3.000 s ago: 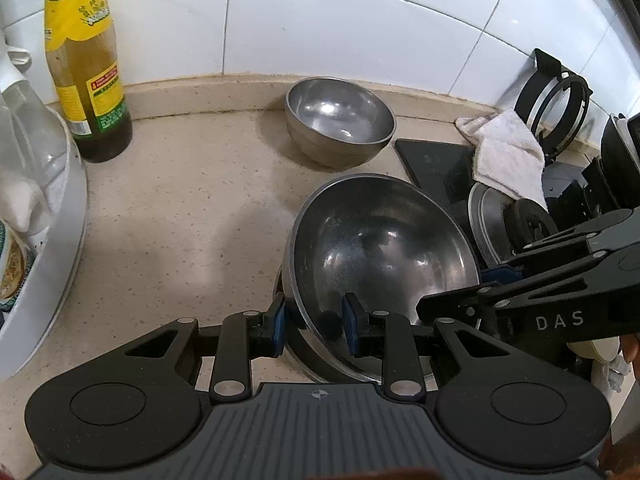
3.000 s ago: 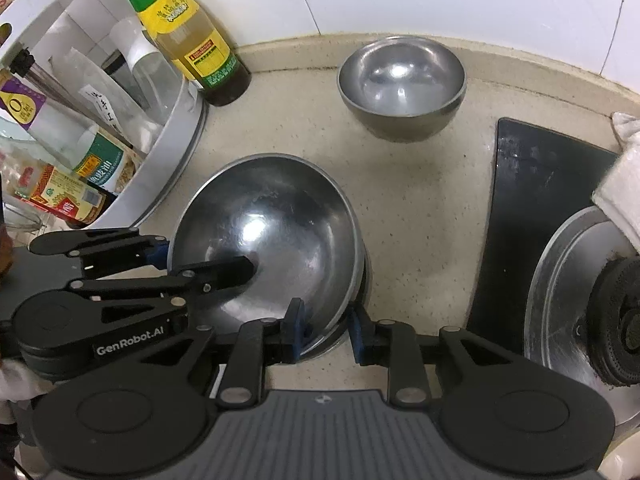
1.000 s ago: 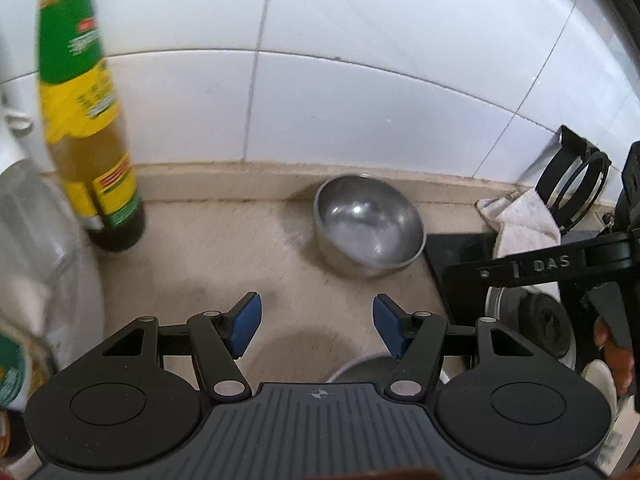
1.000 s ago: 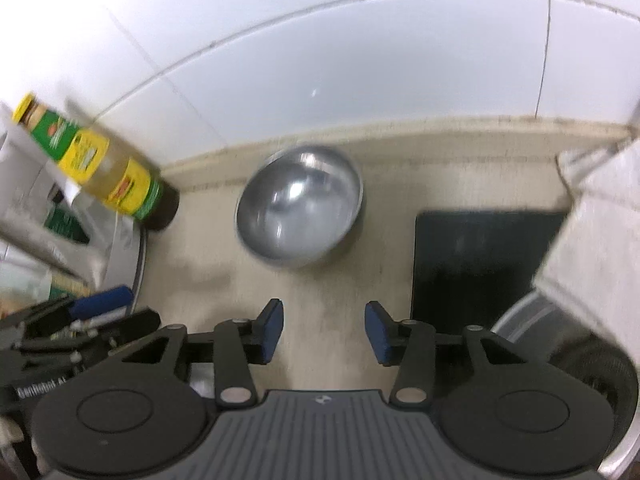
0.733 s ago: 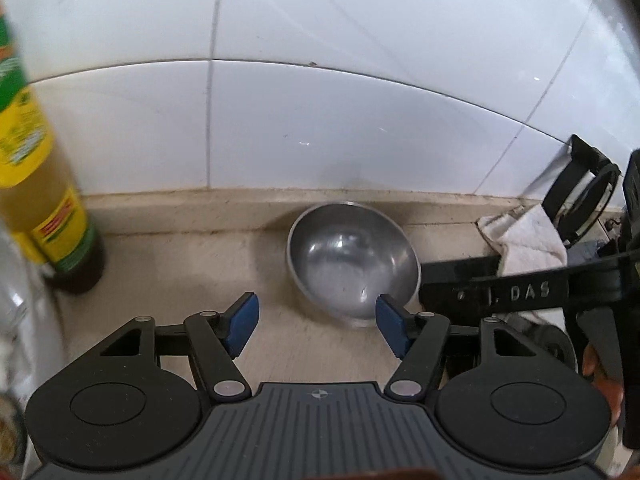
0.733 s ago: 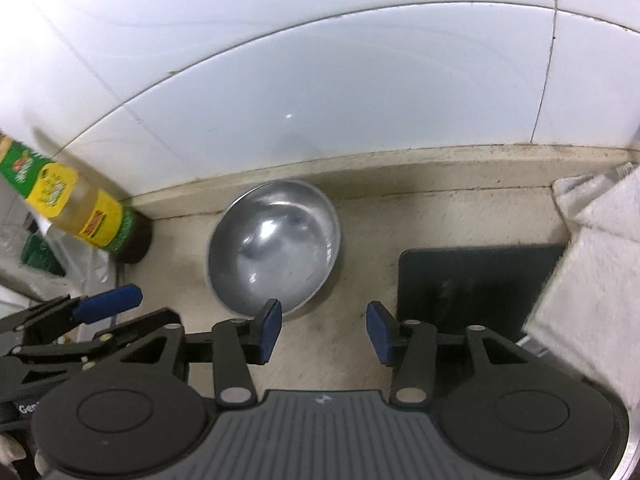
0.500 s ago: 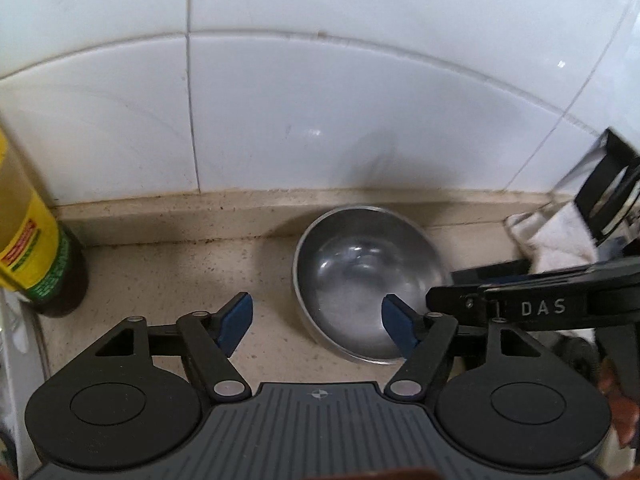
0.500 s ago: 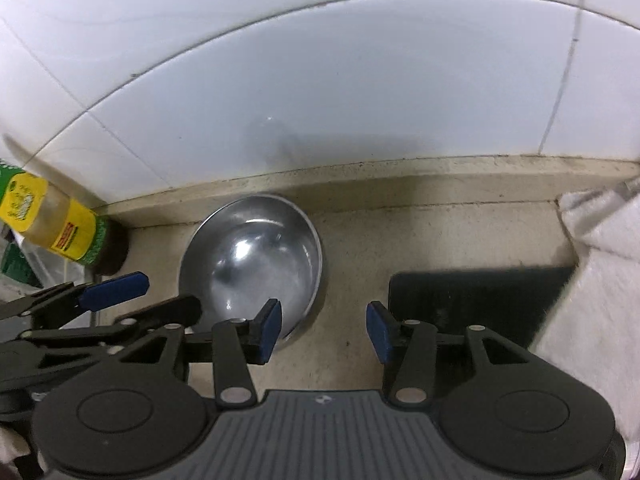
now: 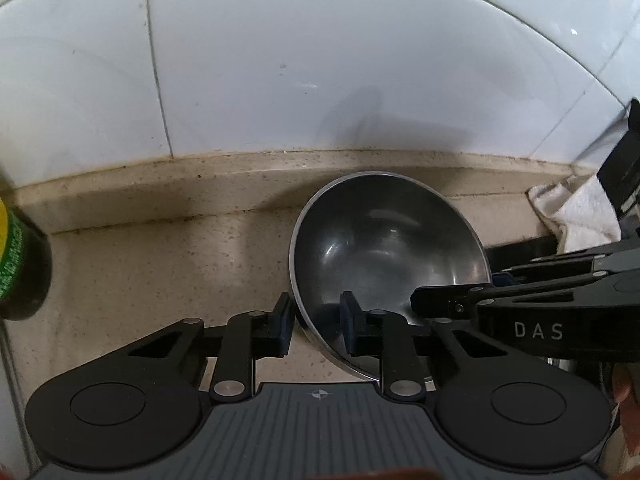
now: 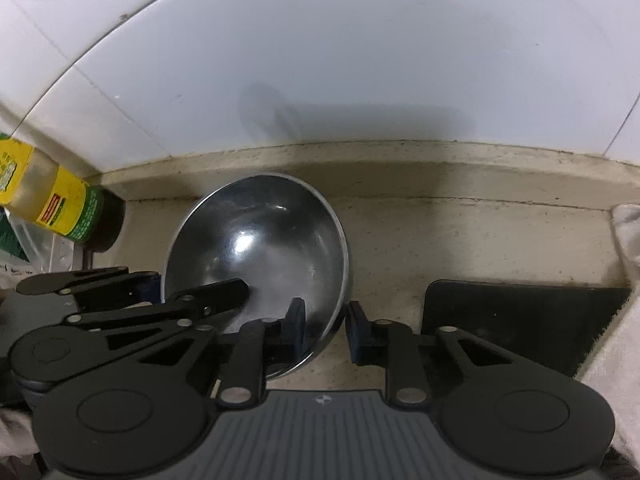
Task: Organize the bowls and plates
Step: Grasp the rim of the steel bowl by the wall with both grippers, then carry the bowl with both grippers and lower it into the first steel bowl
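Observation:
A small steel bowl [image 9: 384, 248] stands on the beige counter close to the tiled wall. My left gripper [image 9: 316, 320] is shut on the bowl's near left rim, one blue pad outside the wall and one inside. In the right wrist view the same bowl [image 10: 260, 240] has my right gripper [image 10: 326, 330] shut on its near right rim, again with a pad on each side. Each gripper shows in the other's view, reaching into the bowl from the side. The larger steel bowl from earlier is out of view.
An oil bottle [image 10: 60, 208] stands left of the bowl beside a white rack [image 10: 24, 248]. A black stove top [image 10: 520, 312] and a white cloth [image 9: 576, 212] lie to the right. The tiled wall [image 9: 320, 60] rises just behind the bowl. A hand [image 9: 624, 392] shows at the right edge.
Both grippers came down and forward onto the small bowl by the wall. Their jaws, open half a second ago, have closed on its rim from opposite sides.

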Available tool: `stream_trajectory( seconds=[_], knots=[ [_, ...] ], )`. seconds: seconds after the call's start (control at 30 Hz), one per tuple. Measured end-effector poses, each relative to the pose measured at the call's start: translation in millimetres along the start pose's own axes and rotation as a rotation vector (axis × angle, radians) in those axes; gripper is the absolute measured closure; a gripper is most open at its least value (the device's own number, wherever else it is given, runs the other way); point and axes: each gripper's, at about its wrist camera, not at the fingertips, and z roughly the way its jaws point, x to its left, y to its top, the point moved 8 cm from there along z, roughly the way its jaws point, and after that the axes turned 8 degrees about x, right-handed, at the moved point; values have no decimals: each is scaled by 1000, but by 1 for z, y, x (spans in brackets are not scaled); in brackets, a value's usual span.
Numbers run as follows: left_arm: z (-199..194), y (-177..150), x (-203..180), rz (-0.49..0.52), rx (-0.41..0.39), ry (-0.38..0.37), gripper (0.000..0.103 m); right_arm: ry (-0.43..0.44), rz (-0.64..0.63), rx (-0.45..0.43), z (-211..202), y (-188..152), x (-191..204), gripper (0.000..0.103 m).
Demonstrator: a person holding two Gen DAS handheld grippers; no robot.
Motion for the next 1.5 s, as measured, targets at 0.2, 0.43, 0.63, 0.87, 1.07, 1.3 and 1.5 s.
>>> stream_trajectory(
  seconds=[0.2,0.43,0.63,0.87,1.07,1.3,1.5],
  knots=[
    [-12,-5,-1,-3,-18,2,72,41,13,-7,-8,-3,-1,85],
    [-36,-8,-8,0,-55,4,72,49,5,-30,-29,-8,7,85],
    [-59,-14,-7,-1,-91,16,71,52,-23,-54,-49,-13,19,85],
    [-95,-32,-11,13,-140,28,71,68,-59,-80,-76,-27,40,85],
    [-124,-58,-17,24,-170,31,71,75,-104,-97,-99,-49,58,85],
    [-144,-88,-20,29,-175,35,69,93,-138,-73,-109,-83,78,85],
    [-151,-117,-19,24,-155,21,68,110,-164,-47,-111,-109,89,85]
  ],
)
